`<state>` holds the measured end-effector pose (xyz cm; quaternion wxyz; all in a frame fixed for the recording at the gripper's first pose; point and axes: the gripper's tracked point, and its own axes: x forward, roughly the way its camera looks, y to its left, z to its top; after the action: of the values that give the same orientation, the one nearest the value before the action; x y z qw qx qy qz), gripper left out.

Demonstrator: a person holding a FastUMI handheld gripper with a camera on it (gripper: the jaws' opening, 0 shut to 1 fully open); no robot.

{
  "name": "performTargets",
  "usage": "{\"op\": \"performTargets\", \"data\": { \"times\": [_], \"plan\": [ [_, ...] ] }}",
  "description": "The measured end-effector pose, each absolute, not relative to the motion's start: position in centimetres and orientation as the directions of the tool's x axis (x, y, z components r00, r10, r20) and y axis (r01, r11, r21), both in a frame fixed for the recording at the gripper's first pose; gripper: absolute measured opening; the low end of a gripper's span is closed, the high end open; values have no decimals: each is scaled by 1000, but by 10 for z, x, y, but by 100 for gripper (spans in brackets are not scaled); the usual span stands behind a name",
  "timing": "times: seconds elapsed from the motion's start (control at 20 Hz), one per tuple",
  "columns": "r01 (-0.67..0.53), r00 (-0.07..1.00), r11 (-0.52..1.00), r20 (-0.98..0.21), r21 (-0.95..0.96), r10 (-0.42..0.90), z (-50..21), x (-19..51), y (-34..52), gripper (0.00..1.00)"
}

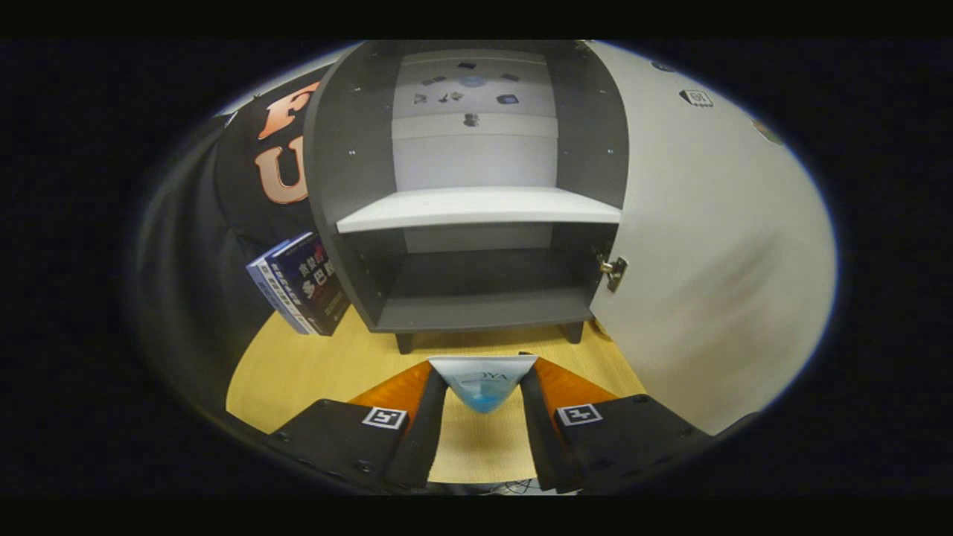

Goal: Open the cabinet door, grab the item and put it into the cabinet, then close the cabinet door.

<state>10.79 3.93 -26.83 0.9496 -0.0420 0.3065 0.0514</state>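
Observation:
A dark grey cabinet stands open straight ahead of the fingers, on a pale wooden table. Its white door is swung wide to the right, with a metal hinge at the lower compartment. Inside, a white shelf splits an upper compartment from a lower one, and both hold nothing that I can see. My gripper is shut on a small white and blue tube, held between the two fingers just short of the cabinet's front.
Two dark blue books lean against the cabinet's left side. The open door blocks the space to the right. Bare tabletop lies between the fingers and the cabinet's feet.

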Motion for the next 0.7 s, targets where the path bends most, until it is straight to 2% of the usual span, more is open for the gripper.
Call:
{"op": "performTargets", "data": {
  "times": [0.35, 0.7],
  "plan": [
    [-202, 834, 975, -539, -94, 120, -178, 141, 67, 60],
    [-197, 862, 976, -491, -97, 125, -109, 198, 84, 59]
  ]
}}
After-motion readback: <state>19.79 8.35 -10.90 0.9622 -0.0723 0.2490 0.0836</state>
